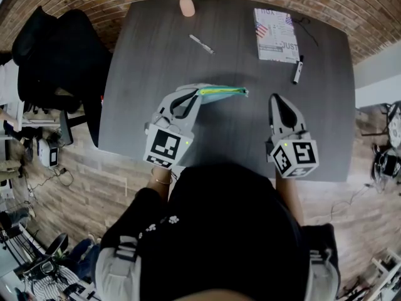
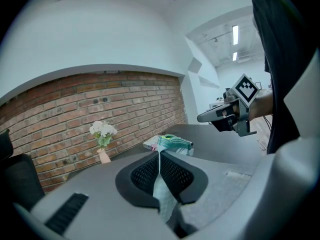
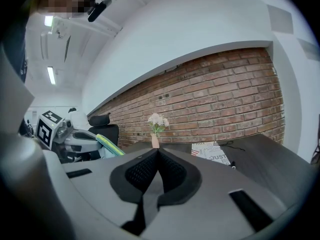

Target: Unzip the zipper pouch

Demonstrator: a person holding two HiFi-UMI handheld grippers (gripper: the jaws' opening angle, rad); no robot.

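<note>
Zipper pouch (image 1: 223, 92) is sitting over the middle of the table (image 1: 238, 137), a little toward the near edge, turned on its narrow side so its top faces up. It is showing as a slim strip of pale teal fabric with a bright yellow-green band running along the top. Whether its bottom is touching the table, I cannot tell.

The left gripper (image 1: 195, 96) is pinching the pouch's left end. In the left gripper view, teal cloth is lying squeezed between the closed black pads, and the rest of the pouch (image 2: 174, 142) is stretching away from them. The right gripper (image 1: 275, 99) is hovering just beside the pouch's right end, apart from it, with its jaws pressed together on nothing.

Along the far edge a pink vase (image 1: 186, 5) of white flowers is standing, with a pen (image 1: 201, 44), a printed booklet (image 1: 276, 34) and a marker (image 1: 297, 71) lying toward the far right corner.
</note>
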